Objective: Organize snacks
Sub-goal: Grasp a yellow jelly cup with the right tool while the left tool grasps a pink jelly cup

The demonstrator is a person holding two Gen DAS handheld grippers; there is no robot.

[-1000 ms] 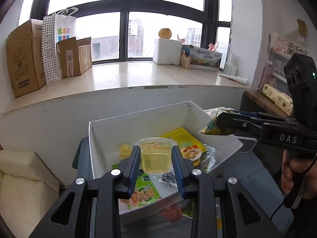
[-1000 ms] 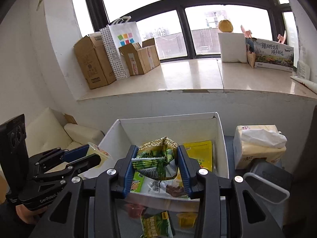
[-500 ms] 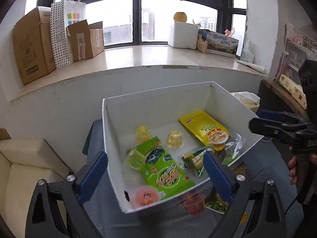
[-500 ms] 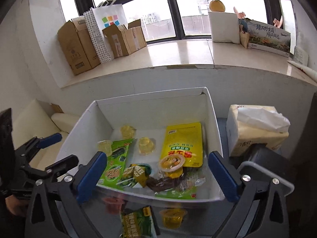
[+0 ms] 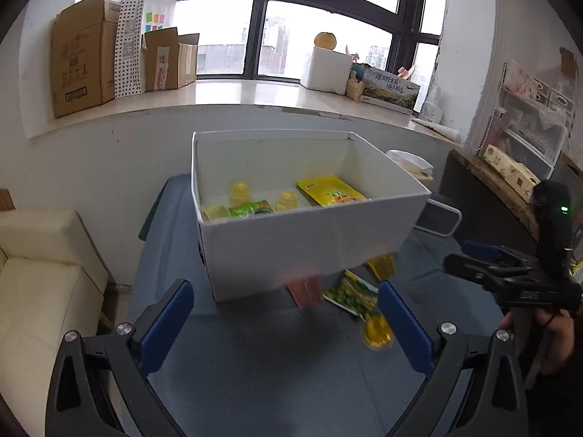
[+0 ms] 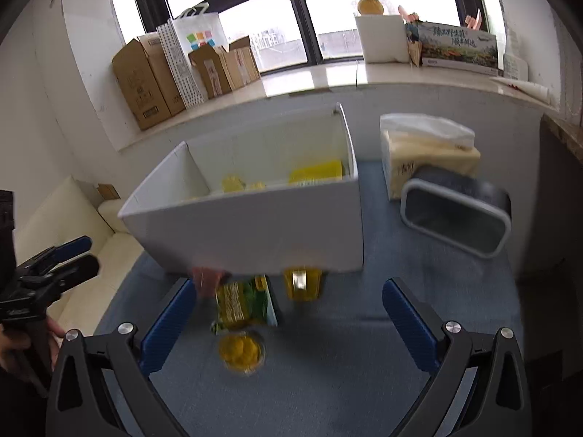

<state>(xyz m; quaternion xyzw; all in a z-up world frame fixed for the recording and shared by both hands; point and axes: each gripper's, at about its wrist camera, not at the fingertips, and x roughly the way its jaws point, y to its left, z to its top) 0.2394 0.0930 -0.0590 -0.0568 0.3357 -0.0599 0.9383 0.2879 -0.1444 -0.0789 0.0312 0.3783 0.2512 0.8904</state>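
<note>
The big white cardboard box sits at 12 o'clock on the blue table cloth. Inside it I see a flat yellow snack bag, a green snack bag and small clear yellow jelly cups.

In front of the box lie a green pea snack bag, a round yellow jelly cup and a pink jelly cup. An empty grey tub lies on its side at 2 o'clock.

A second ago my left gripper squeezed a jelly cup and my right gripper squeezed a green bag. Now both are wide apart, holding nothing, and pulled back from the box.
</note>
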